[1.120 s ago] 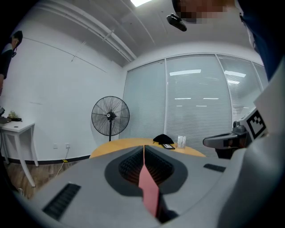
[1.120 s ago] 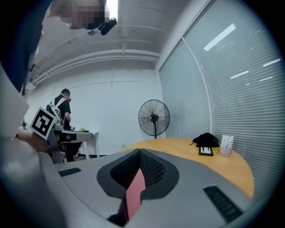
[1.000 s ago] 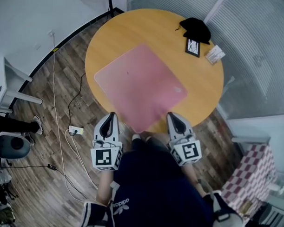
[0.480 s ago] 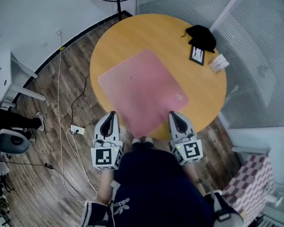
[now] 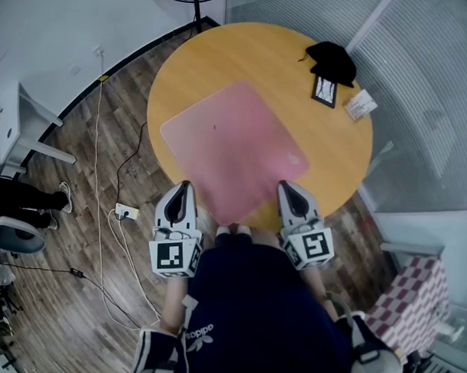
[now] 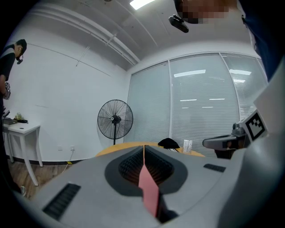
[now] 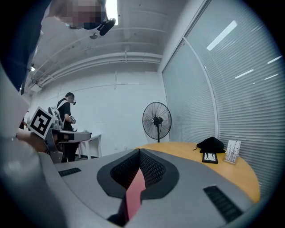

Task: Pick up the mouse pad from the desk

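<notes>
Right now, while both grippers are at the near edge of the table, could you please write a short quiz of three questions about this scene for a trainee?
1. True or false: the left gripper is open.
2. What is between the jaws of the right gripper? A: nothing. B: the edge of the pink rectangular mouse pad. C: a pen.
3. Fill in: on the round wooden table, a black ____ lies beside the small black-framed picture.

Key: 1 false, it is shut on the mouse pad. 2 B. 3 cloth.
</notes>
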`<state>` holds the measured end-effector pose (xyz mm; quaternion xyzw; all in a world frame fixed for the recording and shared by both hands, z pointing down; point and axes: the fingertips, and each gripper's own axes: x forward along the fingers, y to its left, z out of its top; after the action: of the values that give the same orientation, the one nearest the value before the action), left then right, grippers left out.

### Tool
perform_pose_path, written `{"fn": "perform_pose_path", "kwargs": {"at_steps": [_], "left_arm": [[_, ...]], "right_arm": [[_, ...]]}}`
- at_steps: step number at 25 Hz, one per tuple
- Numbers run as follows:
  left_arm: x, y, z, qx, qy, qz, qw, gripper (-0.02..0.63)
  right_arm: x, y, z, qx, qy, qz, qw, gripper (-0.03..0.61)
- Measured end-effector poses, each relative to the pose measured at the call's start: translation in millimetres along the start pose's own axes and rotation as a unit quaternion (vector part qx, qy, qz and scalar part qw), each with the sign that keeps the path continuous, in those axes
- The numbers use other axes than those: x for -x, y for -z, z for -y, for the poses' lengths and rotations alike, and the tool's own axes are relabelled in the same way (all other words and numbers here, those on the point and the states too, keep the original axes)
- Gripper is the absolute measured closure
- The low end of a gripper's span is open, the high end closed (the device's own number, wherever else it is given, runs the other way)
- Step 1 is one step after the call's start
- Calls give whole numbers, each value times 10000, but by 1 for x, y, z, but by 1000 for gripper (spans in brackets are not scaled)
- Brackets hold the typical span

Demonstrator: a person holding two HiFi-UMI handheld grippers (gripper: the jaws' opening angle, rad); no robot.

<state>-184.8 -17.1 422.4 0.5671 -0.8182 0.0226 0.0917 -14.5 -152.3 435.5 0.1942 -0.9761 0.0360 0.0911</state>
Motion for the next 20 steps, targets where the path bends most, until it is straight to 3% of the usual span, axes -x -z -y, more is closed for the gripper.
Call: {"fn": "perform_pose_path", "kwargs": {"at_steps": [5, 10, 14, 20], "left_arm": [[-1, 4, 4, -12, 27, -109, 9999, 604], [-3, 38, 8, 364, 286, -939, 9945, 603], [1, 78, 17, 1007, 578, -1655, 9794, 600], [14, 137, 33, 1876, 849, -2550, 9448, 500]], "right_arm": [[4, 3, 3, -23, 23, -28, 10000, 575], [9, 4, 1, -27, 47, -44, 10000, 575], [14, 12, 0, -62, 54, -152, 9999, 575], [24, 27, -3, -81, 66, -436, 9990, 575]]}}
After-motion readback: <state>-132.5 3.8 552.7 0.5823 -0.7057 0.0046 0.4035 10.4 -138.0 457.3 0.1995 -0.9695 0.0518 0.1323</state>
